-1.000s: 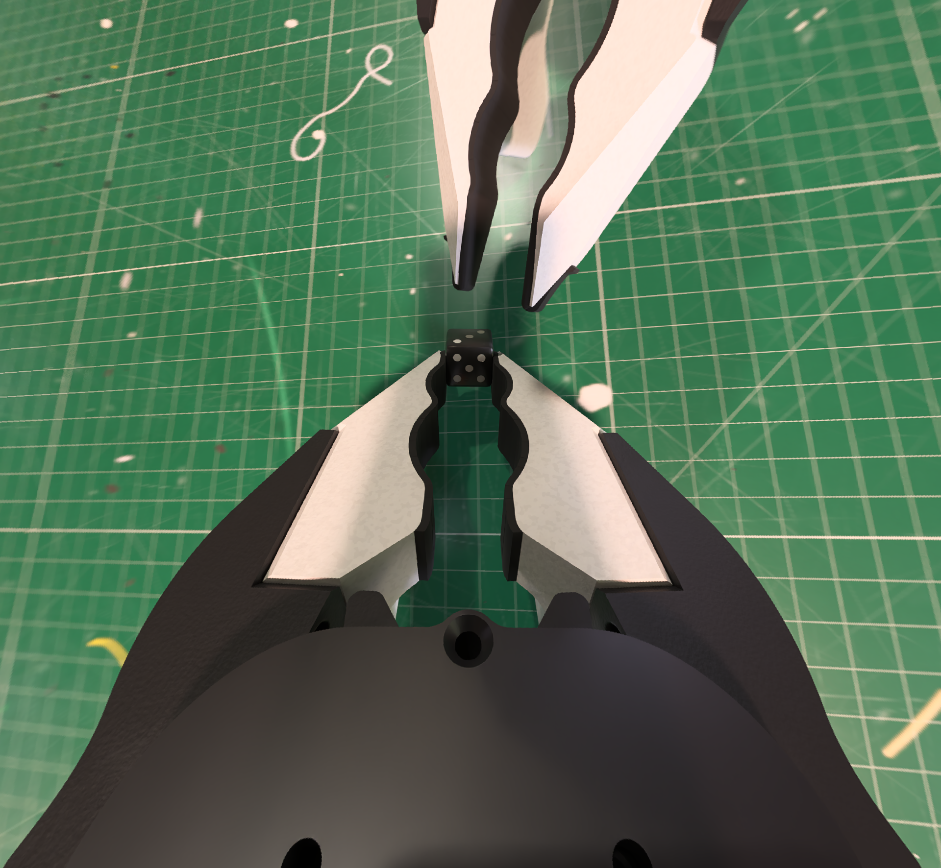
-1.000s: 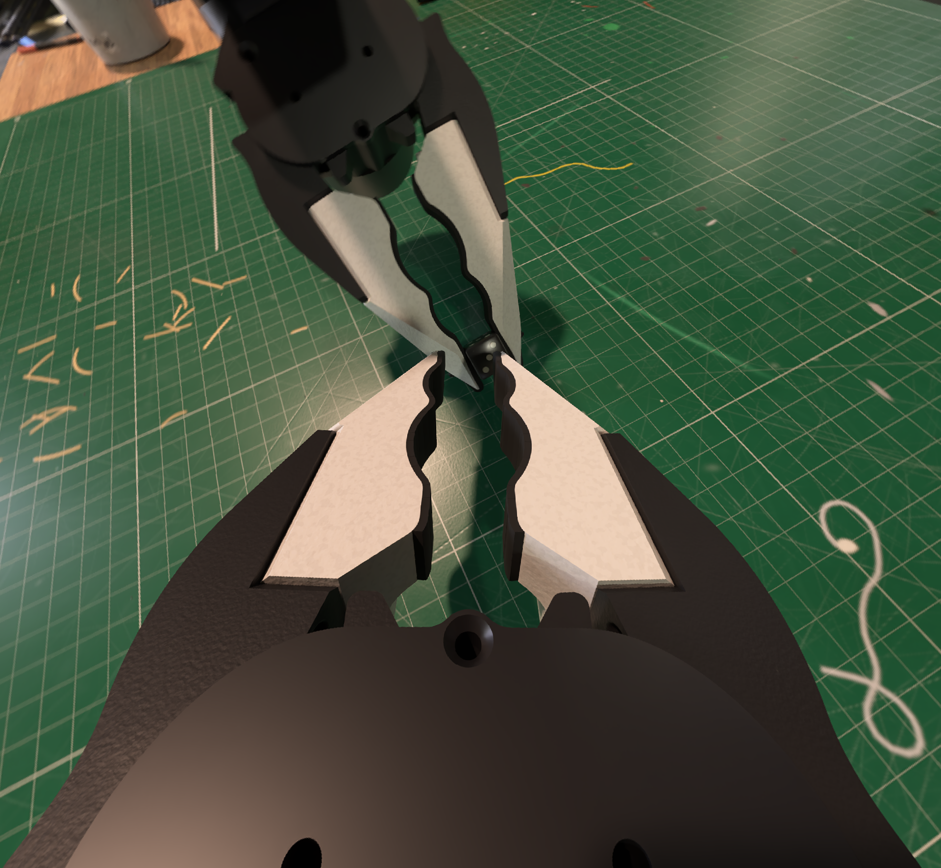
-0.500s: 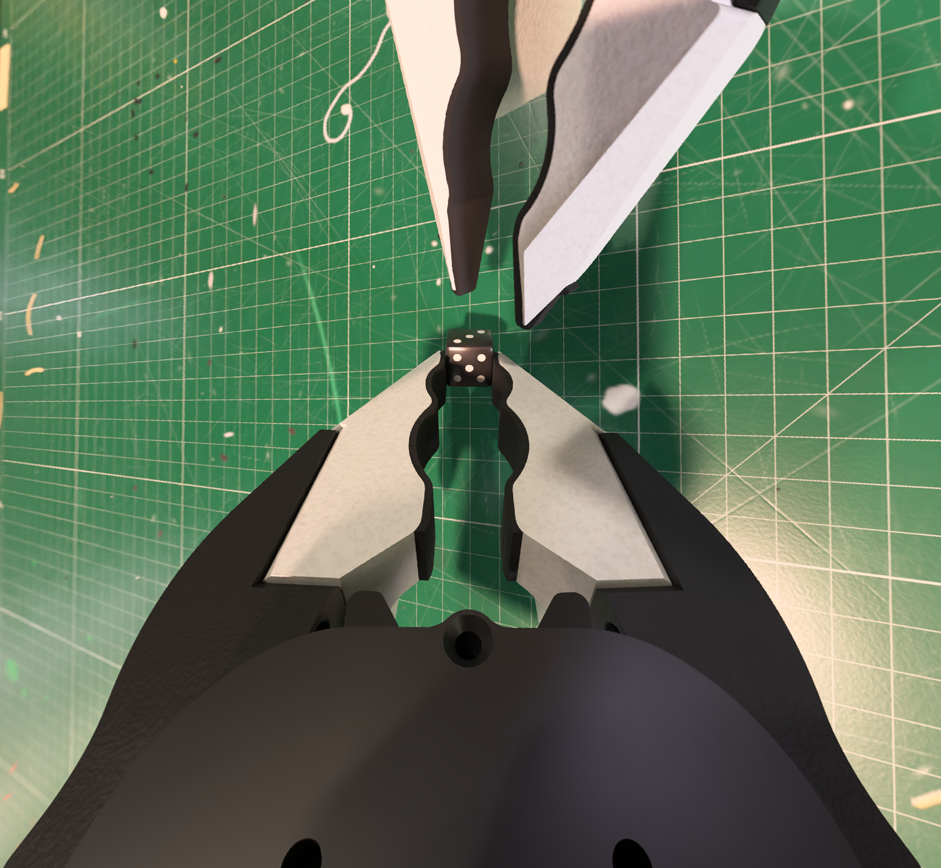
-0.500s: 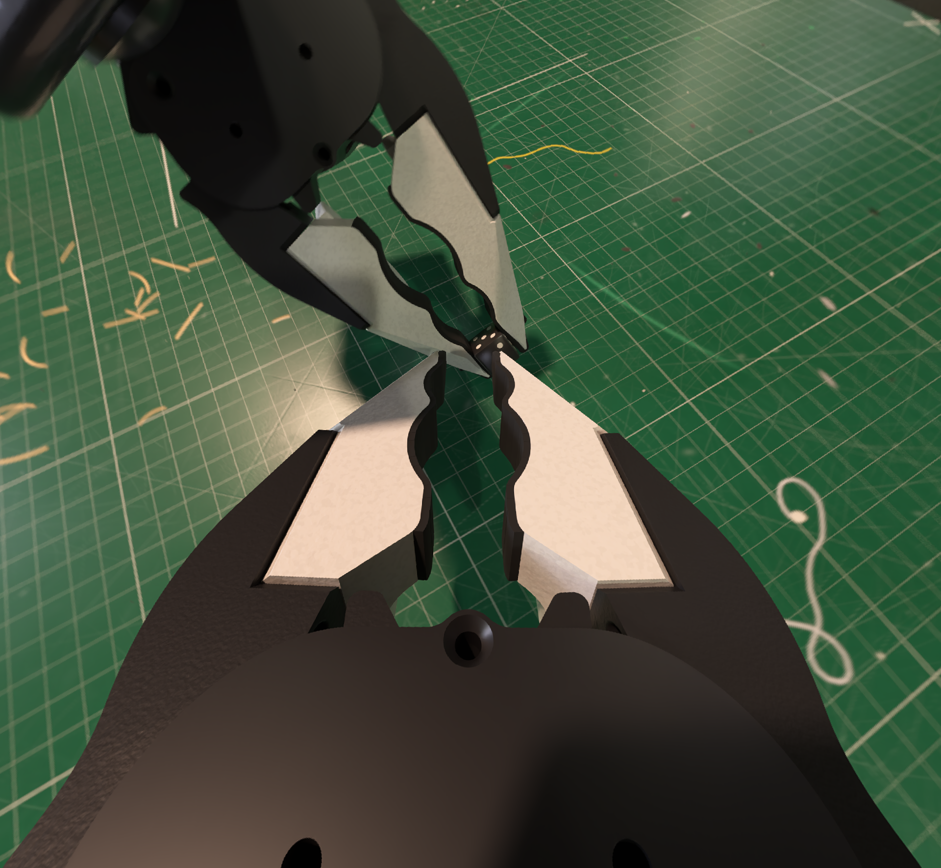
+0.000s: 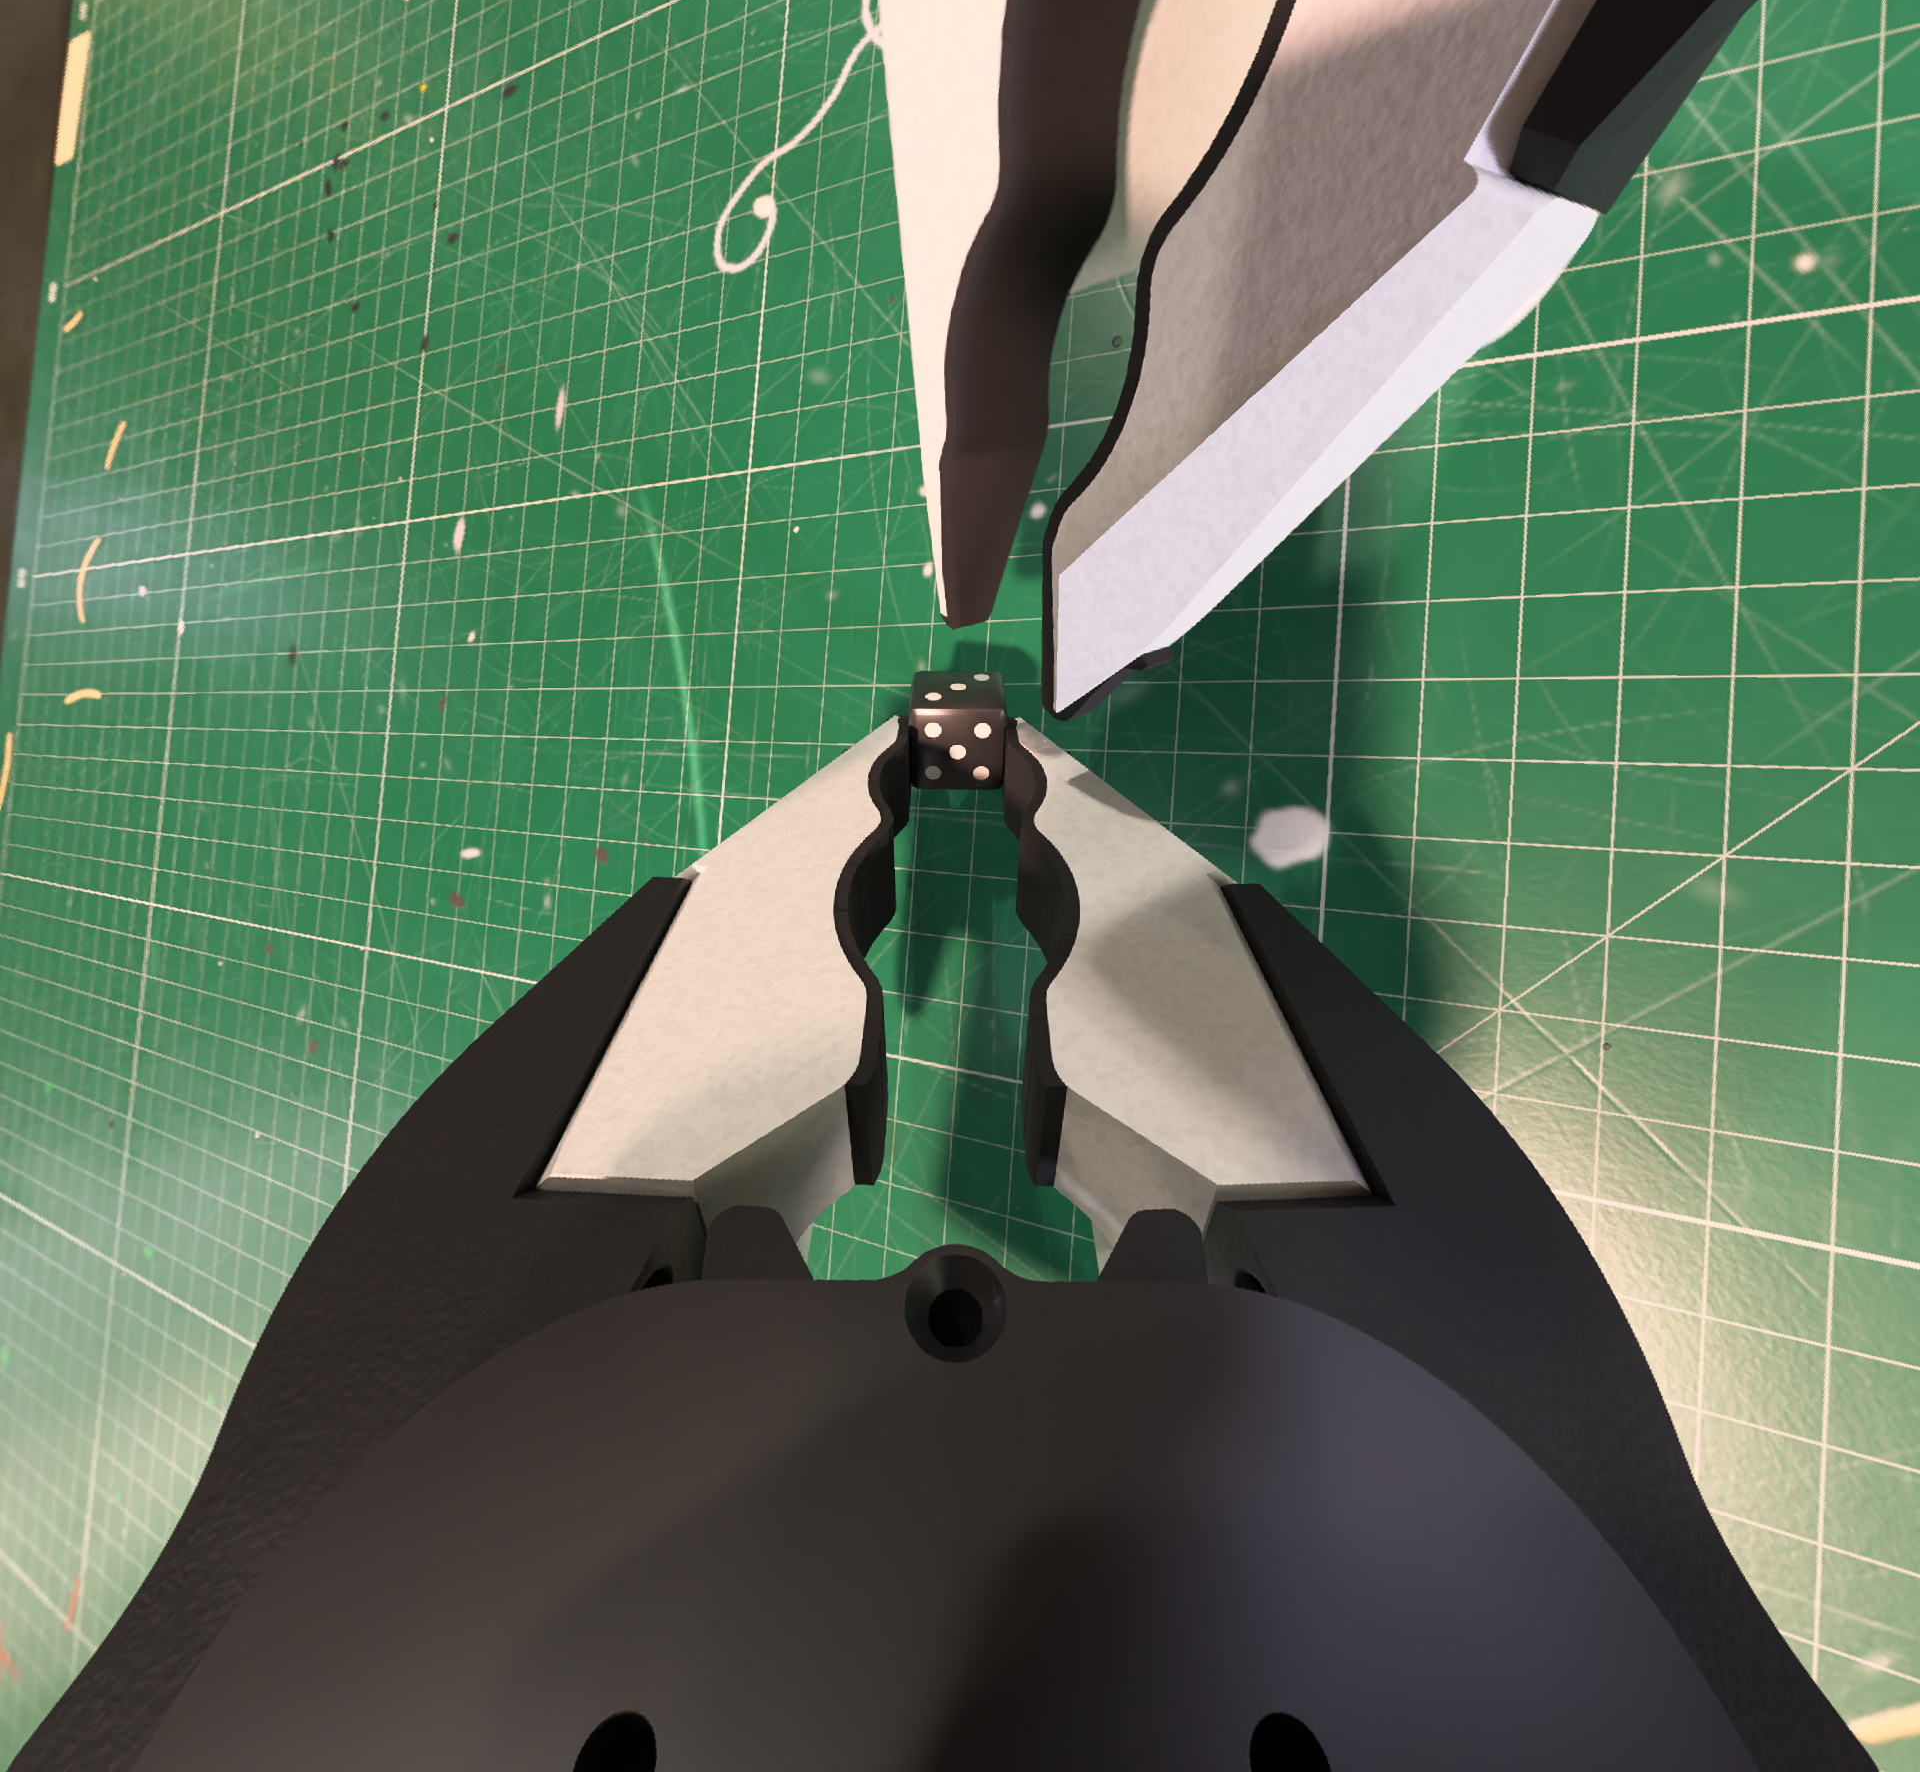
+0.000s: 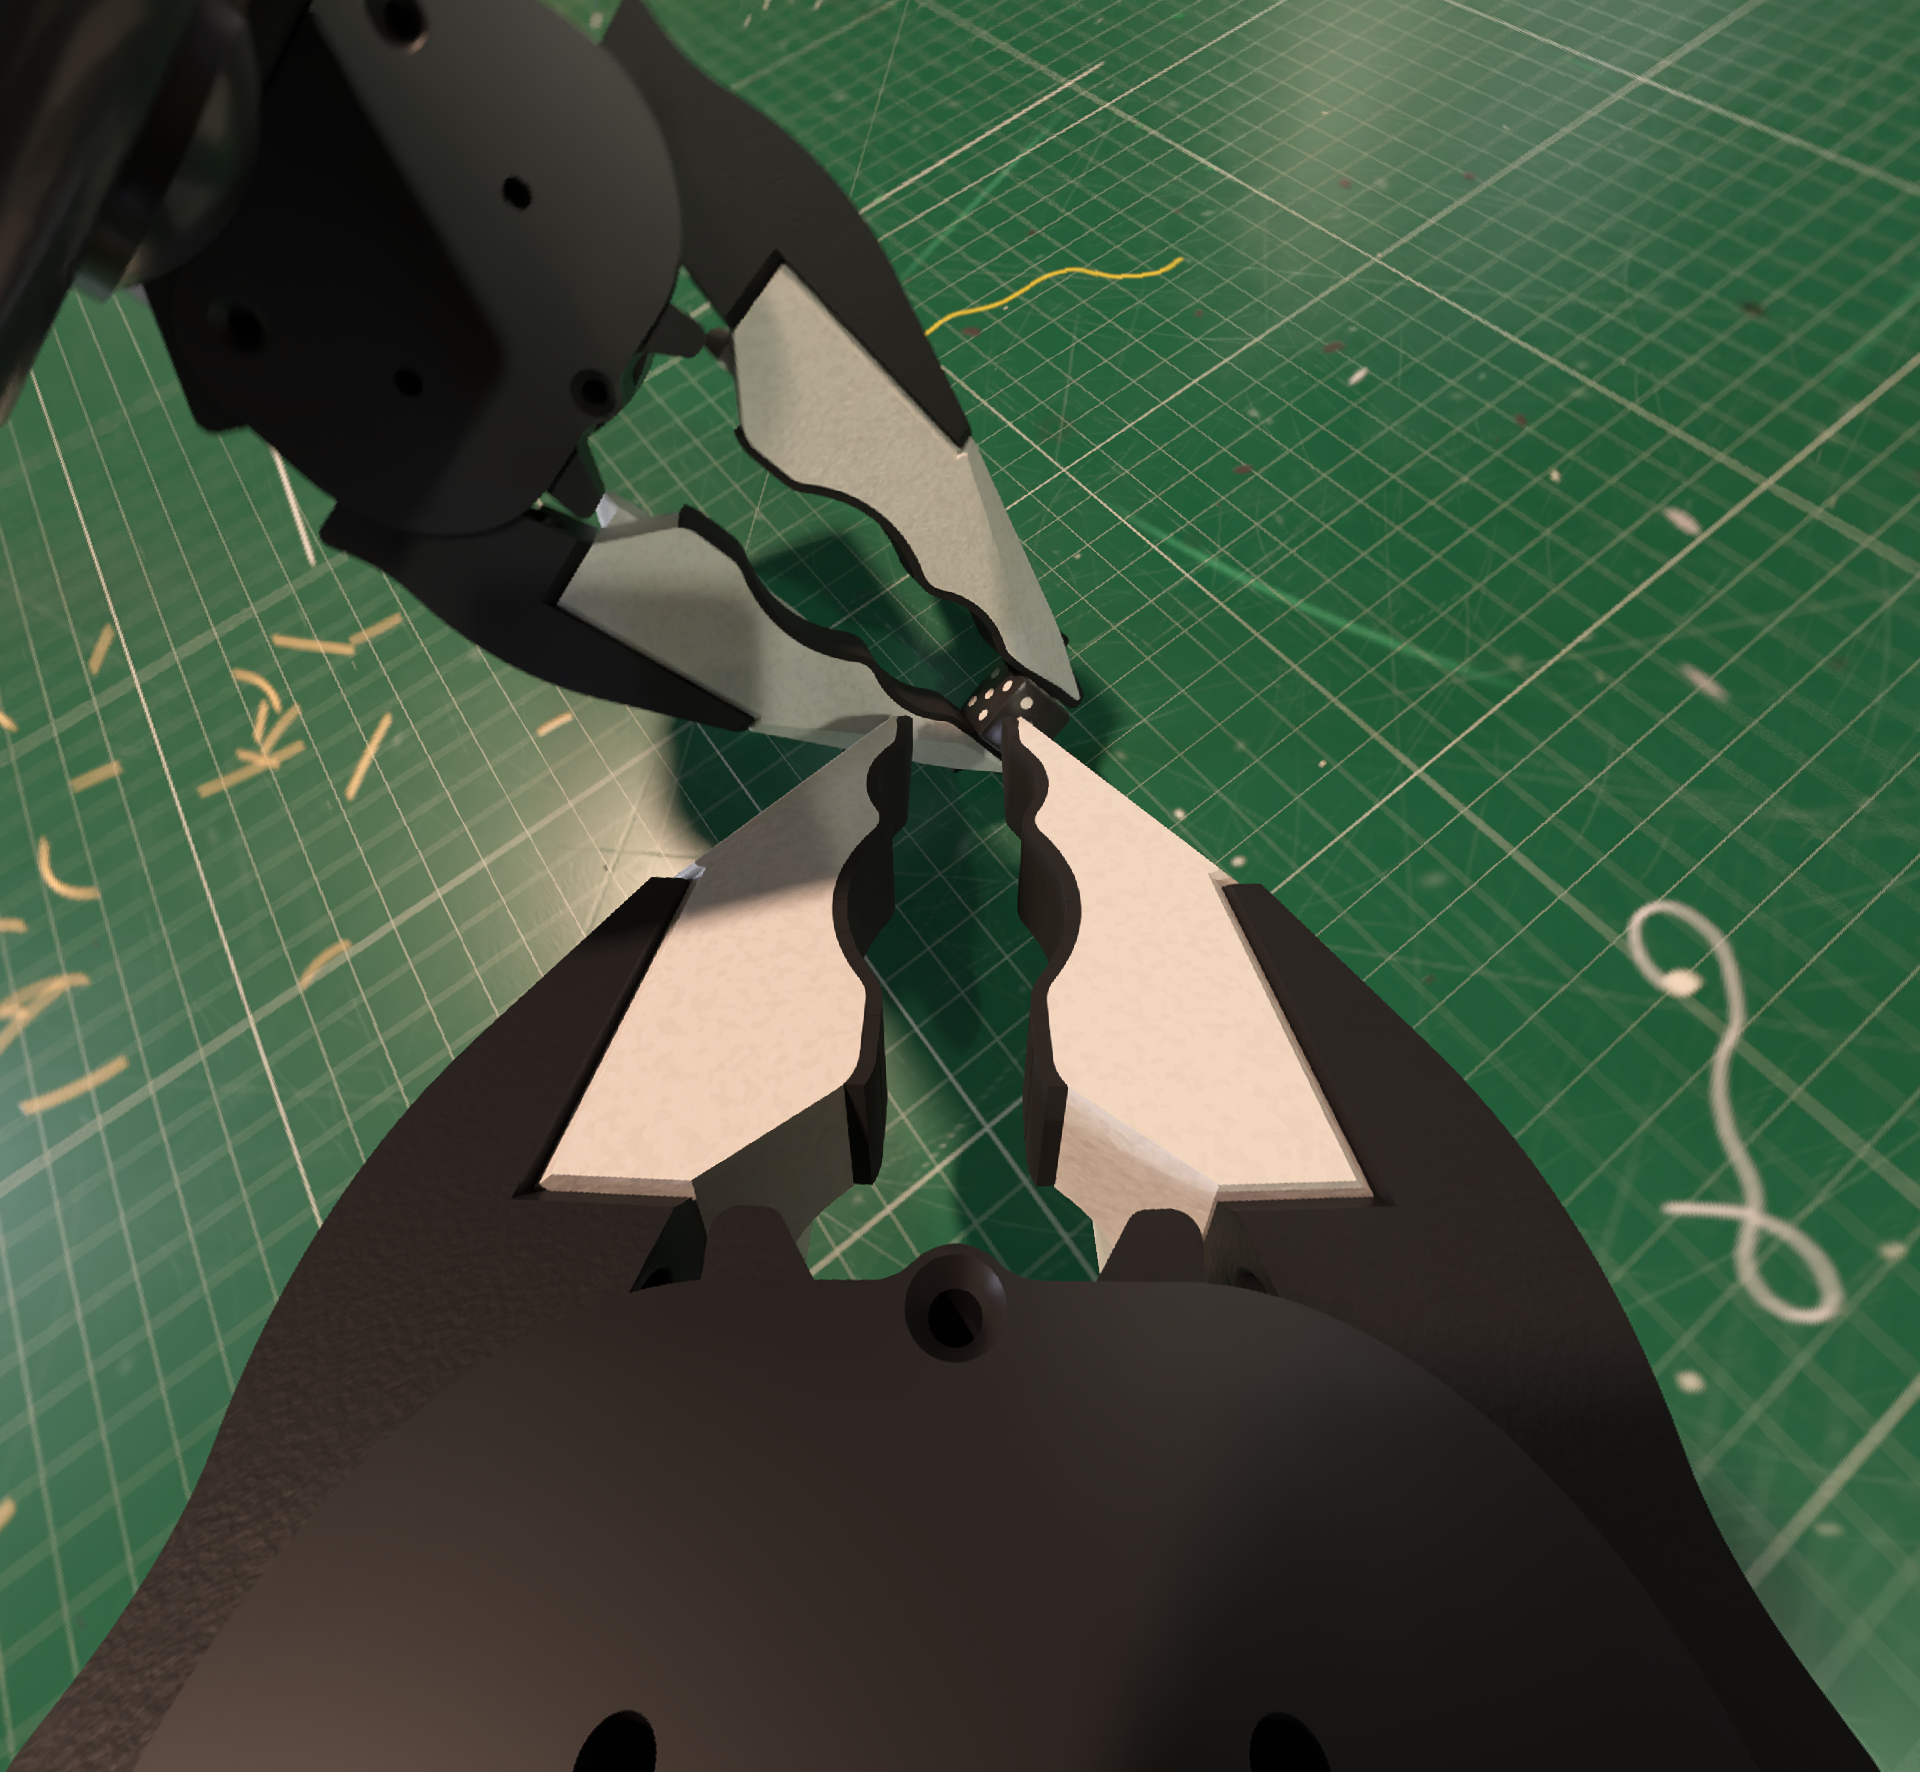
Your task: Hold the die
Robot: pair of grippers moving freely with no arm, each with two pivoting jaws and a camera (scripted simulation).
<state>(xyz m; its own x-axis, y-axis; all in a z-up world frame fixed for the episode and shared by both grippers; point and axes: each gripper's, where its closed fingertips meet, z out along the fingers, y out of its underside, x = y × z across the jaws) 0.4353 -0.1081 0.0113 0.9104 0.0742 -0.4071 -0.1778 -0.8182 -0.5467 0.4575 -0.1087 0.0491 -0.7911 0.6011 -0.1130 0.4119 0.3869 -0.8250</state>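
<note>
Left gripper [image 5: 956,748] clamping black die [image 5: 957,754] at fingertips; right gripper [image 6: 956,735] hovering empty, fingers apart; advising steady squeeze, right staying clear

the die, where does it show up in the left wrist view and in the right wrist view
Left wrist view: the die sits just above centre, clamped between the left gripper fingertips.
Right wrist view: the die is again just above centre, at the tips of the left gripper reaching in from upper left.
Shared landmark: the white looped squiggle on the green cutting mat.
</note>
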